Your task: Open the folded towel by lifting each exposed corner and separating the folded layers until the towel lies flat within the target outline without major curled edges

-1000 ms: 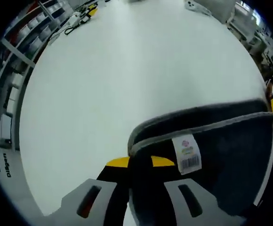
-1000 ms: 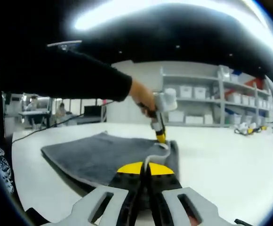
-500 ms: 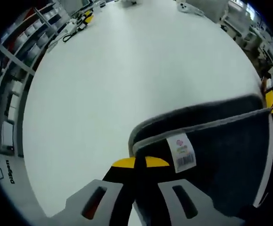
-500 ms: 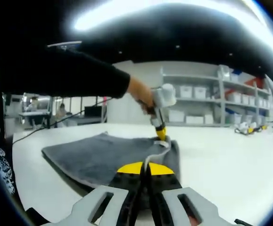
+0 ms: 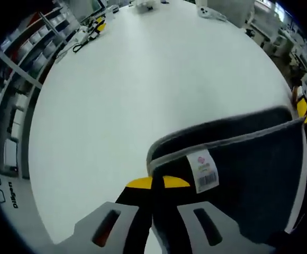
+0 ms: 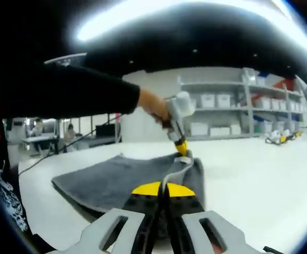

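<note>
I've got my left gripper clamped on a corner of the dark grey folded towel with pale hem, lifted off the white table, and my right gripper pinched onto the nearer corner beside it.

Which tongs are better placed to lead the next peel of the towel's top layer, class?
Probably left. The left tongs are shut on the labelled corner of the grey towel, beside open white table. The right tongs pinch the edge as well.
</note>
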